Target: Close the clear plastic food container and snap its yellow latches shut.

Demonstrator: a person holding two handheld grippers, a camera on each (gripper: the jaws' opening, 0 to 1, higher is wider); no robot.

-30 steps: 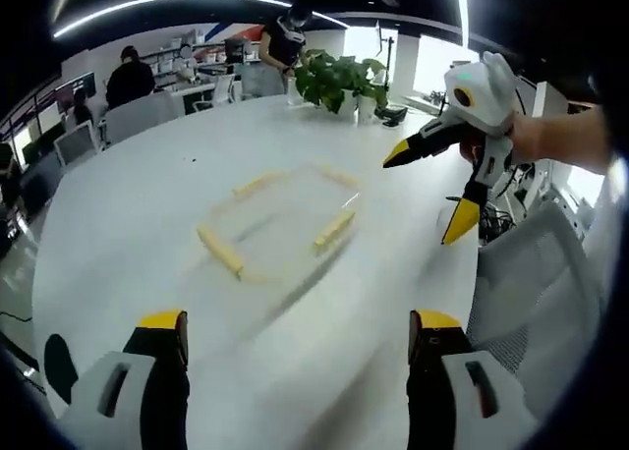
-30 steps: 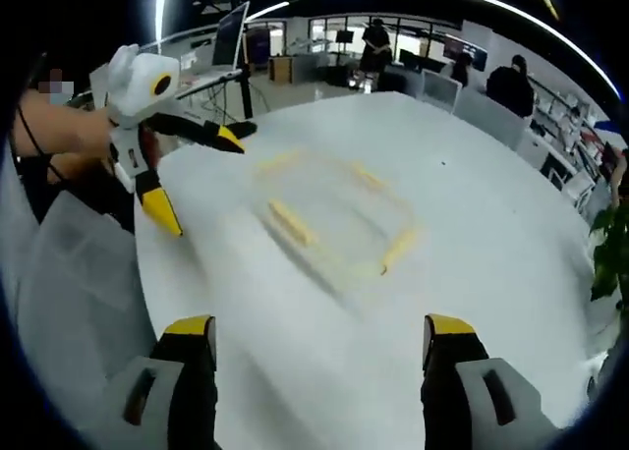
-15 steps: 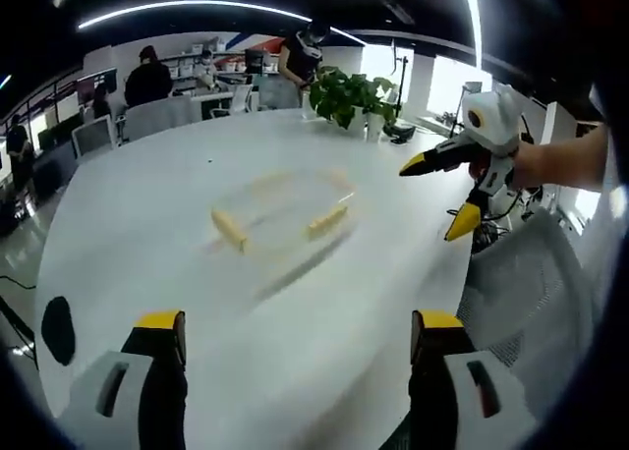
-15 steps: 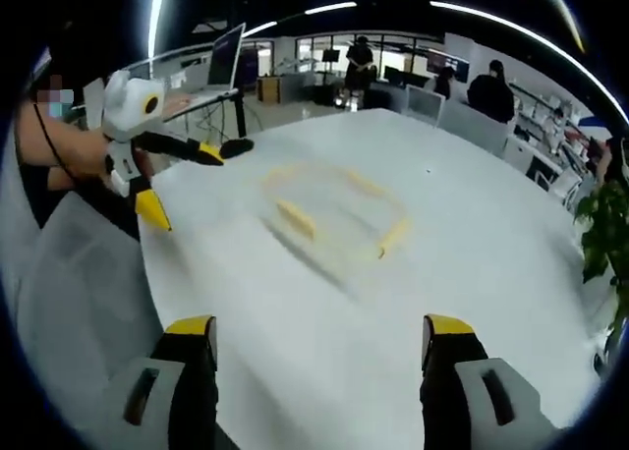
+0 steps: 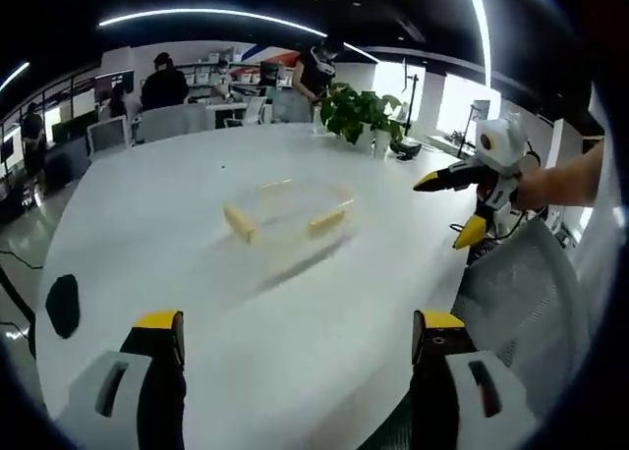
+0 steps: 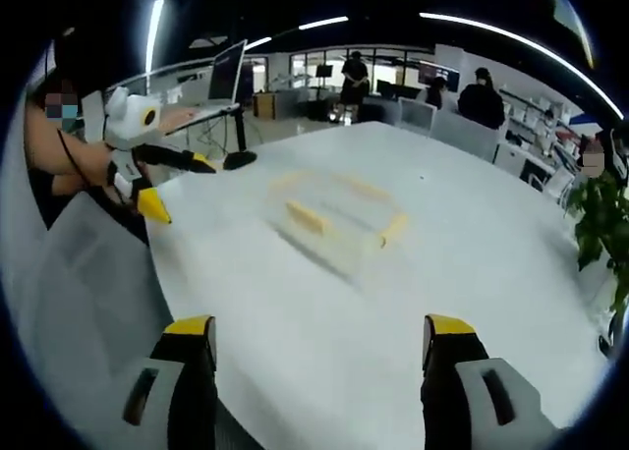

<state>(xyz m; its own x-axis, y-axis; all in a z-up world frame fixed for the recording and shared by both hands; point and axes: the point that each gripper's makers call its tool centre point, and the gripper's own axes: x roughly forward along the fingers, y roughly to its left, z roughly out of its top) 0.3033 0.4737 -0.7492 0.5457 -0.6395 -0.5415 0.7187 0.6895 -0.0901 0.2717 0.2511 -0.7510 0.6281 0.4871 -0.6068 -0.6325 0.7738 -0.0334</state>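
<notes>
A clear plastic food container [image 5: 287, 212] with yellow latches [image 5: 238, 222] on its sides rests on the white table [image 5: 177, 273]; in the right gripper view the container [image 6: 339, 217] lies mid-table. My left gripper [image 5: 293, 337] is open near the table's front edge, well short of the container, and it also appears at the left of the right gripper view [image 6: 169, 183]. My right gripper [image 6: 321, 342] is open too, nothing between its jaws; it comes in from the right of the left gripper view [image 5: 454, 209], held by a hand beside the table.
A potted plant [image 5: 359, 111] stands at the table's far edge. A black round mark [image 5: 61, 305] sits at the left. A grey mesh chair [image 5: 521, 293] is at the right edge. People and desks [image 5: 162, 82] are beyond. A monitor [image 6: 226, 72] stands behind.
Both cameras have pulled back and risen, so the container looks smaller and farther. Each gripper has drawn away from the table's middle. The jaws stay open.
</notes>
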